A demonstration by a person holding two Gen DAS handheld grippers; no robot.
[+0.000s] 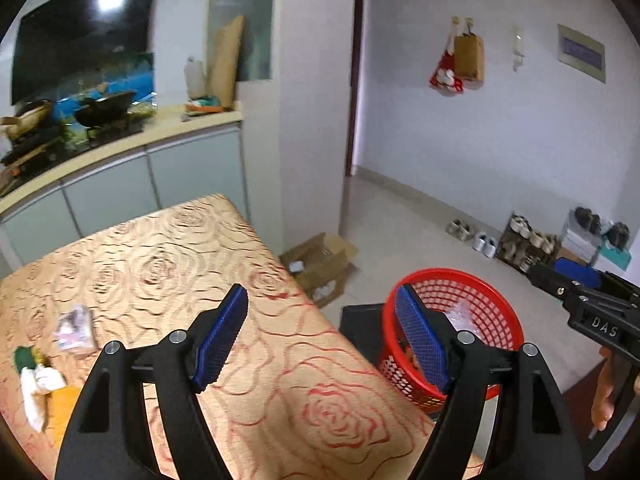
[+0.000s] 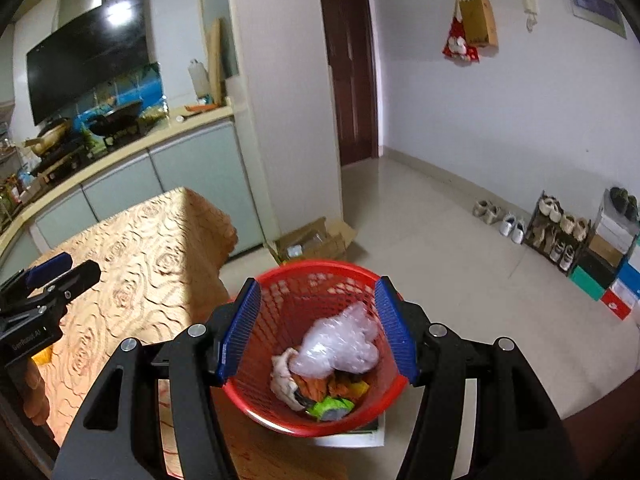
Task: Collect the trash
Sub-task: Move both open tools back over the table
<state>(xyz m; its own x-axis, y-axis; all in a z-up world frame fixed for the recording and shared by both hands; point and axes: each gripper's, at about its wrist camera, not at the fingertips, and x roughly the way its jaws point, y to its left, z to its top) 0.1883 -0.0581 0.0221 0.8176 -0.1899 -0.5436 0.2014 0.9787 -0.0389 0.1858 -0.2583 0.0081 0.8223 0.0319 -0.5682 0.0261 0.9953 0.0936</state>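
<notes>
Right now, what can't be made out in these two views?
- Left wrist: red basket contents, hidden by the left gripper finger and the wall.
- Left wrist: table litter, blurred, kind unclear.
- Right wrist: basket's lower trash, under a clear plastic wad.

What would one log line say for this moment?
left gripper: open, empty | right gripper: open, empty, above red basket | basket: holds trash | table: wrappers remain

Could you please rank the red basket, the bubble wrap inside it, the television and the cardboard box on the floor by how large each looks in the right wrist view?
1. Red basket, though it is nearest the camera.
2. Television, much farther off.
3. Bubble wrap and cardboard box look alike; unranked.
</notes>
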